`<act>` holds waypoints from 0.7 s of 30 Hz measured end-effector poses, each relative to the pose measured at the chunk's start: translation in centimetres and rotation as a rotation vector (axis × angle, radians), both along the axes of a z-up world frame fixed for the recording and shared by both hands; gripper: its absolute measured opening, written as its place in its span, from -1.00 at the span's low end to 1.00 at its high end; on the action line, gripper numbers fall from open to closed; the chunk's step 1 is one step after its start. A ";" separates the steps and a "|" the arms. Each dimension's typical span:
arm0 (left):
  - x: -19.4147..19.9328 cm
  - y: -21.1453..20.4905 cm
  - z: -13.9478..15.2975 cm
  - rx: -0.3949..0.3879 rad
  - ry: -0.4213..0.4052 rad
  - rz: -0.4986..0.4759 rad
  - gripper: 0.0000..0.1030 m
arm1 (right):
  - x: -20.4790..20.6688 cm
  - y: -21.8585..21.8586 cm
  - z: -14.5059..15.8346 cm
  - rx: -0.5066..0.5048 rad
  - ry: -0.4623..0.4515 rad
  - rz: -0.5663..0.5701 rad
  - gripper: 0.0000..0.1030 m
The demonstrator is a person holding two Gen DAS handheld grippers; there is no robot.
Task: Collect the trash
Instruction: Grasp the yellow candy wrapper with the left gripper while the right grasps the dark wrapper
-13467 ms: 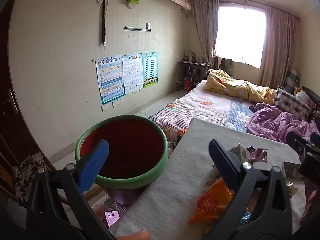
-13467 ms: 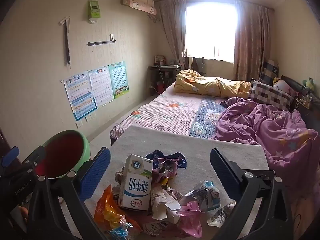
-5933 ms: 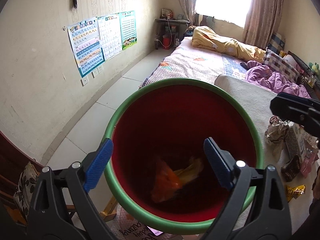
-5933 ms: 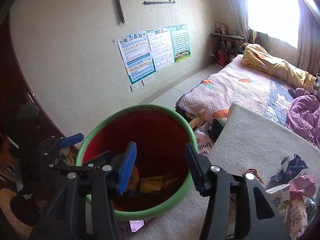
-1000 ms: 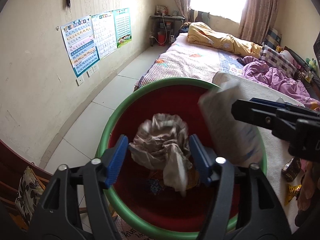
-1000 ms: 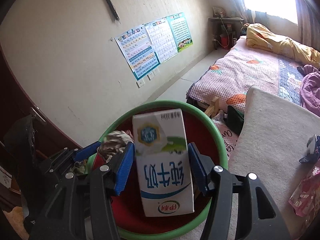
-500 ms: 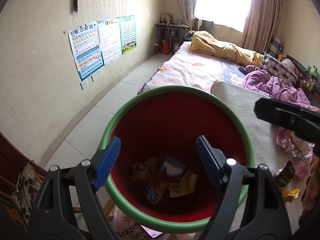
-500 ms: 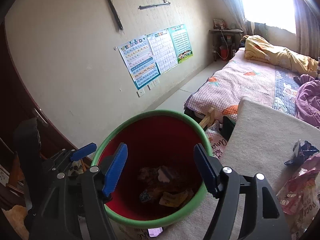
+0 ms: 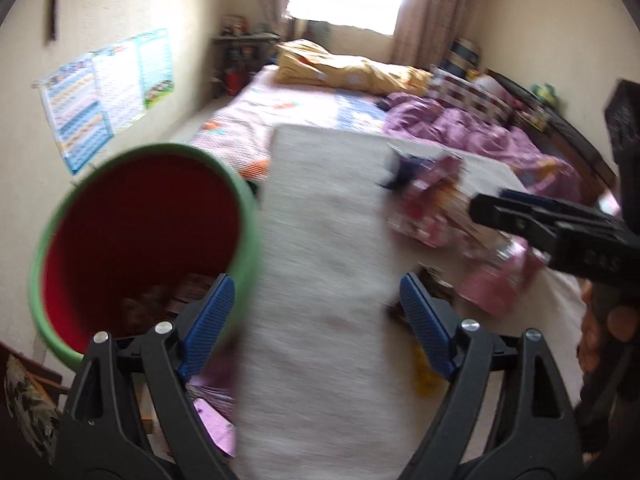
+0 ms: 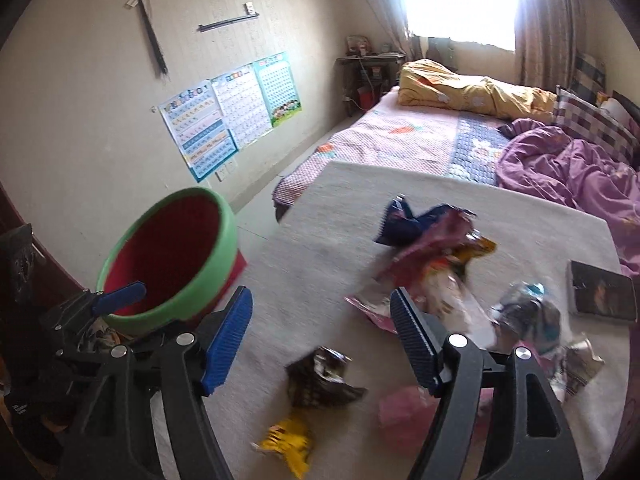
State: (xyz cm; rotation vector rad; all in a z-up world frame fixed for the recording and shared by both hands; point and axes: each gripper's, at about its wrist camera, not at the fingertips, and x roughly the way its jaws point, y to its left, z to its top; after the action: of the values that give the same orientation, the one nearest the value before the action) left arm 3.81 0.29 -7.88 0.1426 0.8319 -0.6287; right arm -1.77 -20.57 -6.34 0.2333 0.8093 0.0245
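Observation:
A red bin with a green rim (image 9: 136, 240) (image 10: 172, 256) stands left of the grey table (image 9: 320, 260) (image 10: 312, 272) and holds some trash. Loose wrappers lie on the table: a pink and blue pile (image 9: 432, 204) (image 10: 432, 248), a dark wrapper (image 10: 320, 376), a yellow one (image 10: 288, 444), a silvery one (image 10: 528, 316). My left gripper (image 9: 316, 328) is open and empty over the table's left edge. My right gripper (image 10: 320, 336) is open and empty above the dark wrapper; it shows in the left wrist view (image 9: 520, 216).
A dark book (image 10: 600, 292) lies at the table's right side. A bed with purple (image 10: 568, 168) and yellow bedding (image 10: 472, 88) lies beyond the table. Posters (image 10: 232, 108) hang on the left wall. A patterned cushion (image 9: 24, 404) sits at lower left.
Both grippers have swung right, from over the bin to over the table. Both stay open and empty. The milk carton and crumpled paper dropped earlier lie in the bin.

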 end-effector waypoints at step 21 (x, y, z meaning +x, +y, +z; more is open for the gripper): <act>-5.9 -4.0 -5.6 0.052 0.158 0.080 -0.34 | -1.8 -0.4 -2.9 0.007 0.077 0.252 0.35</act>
State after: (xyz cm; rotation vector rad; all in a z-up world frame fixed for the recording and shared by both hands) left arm -2.12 -3.74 -13.47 0.1072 1.0022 -0.5484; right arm -3.57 -20.92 -9.29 0.1383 0.9116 0.2563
